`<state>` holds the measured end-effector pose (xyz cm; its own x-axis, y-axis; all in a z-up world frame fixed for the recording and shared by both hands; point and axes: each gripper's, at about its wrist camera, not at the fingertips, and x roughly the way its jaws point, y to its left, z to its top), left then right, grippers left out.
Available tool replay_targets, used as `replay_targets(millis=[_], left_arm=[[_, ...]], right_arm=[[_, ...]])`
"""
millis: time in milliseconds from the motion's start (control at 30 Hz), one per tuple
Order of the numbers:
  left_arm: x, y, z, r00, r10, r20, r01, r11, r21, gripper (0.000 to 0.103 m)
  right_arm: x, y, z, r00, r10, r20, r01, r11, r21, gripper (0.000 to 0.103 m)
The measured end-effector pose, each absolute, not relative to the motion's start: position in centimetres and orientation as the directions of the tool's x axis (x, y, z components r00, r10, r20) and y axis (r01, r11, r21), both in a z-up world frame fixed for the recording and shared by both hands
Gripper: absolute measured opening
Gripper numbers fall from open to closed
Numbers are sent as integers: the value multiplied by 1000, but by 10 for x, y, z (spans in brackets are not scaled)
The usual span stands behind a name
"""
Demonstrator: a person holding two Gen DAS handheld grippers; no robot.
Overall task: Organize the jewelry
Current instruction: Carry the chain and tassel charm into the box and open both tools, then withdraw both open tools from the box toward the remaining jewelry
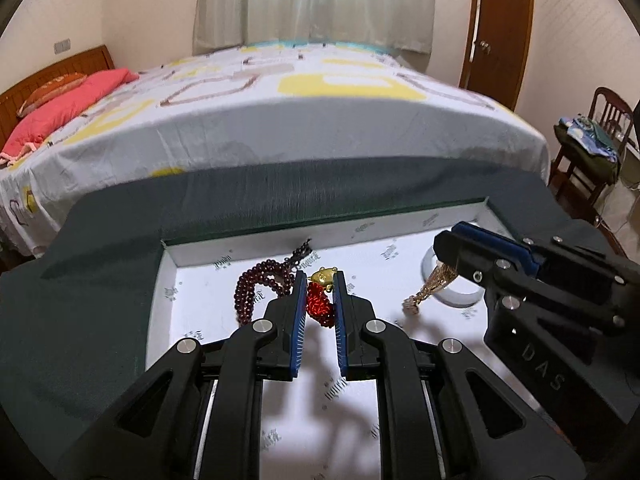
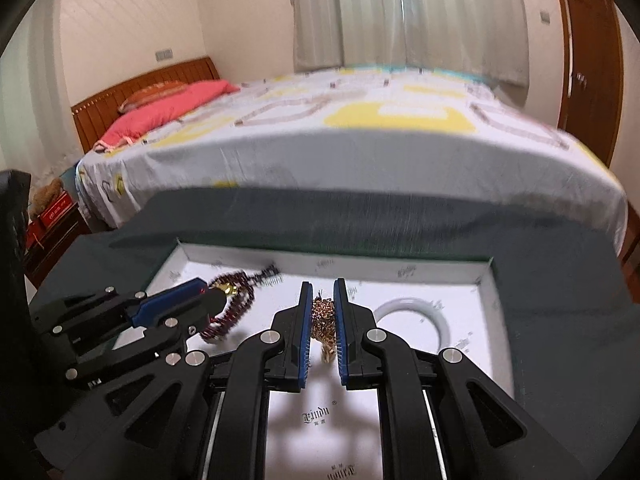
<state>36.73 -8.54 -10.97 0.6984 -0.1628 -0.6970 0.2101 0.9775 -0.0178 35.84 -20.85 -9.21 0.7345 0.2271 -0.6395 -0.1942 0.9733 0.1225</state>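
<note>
A white shallow box [image 1: 224, 258] lies on a dark green cloth. My left gripper [image 1: 320, 280] is shut on a red knotted charm [image 1: 318, 304] with a gold piece [image 1: 325, 277] at its top, held over the box. My left gripper also shows in the right wrist view [image 2: 200, 294]. A dark red bead bracelet [image 1: 252, 290] lies in the box beside the charm. My right gripper [image 2: 323, 286] is shut on a gold chain [image 2: 323, 320], which hangs down over the box; the chain also shows in the left wrist view [image 1: 430, 288]. A white bangle [image 2: 410, 322] lies in the box at the right.
The dark green cloth [image 1: 100, 300] covers the table around the box. A bed [image 1: 280, 120] with a patterned sheet and a pink pillow [image 1: 64, 110] stands behind. A wooden chair [image 1: 592, 140] with clothes and a brown door [image 1: 500, 28] are at the right.
</note>
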Motion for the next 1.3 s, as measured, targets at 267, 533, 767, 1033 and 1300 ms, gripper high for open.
replay_targets(millis=[267,533,767,1033,1300], left_arm=[[387,-78,-134,616,-161,-771,182,981,-60,14],[390,-70,-136,610,-169,-774,160,983,-88,34],[389,-64,-133,623,-164,-765,136,986,-101,51],[359,-57,-104,695,-158,-701,152,986,-72,68],[314,-48,-80,745,-158,-648,164,985,-52,78]], right_arm=[[375,-207,-109,682,204,-702,-190,977,100,11],[383,-207,-115,663,191,-724,-171,980,102,24],[379,-215,-110,685,168,-709,-144,985,95,48],[352,-225,-90,733,153,-663,-121,988,94,64],[303,-238,-66,781,124,-612,-104,992,69,73]])
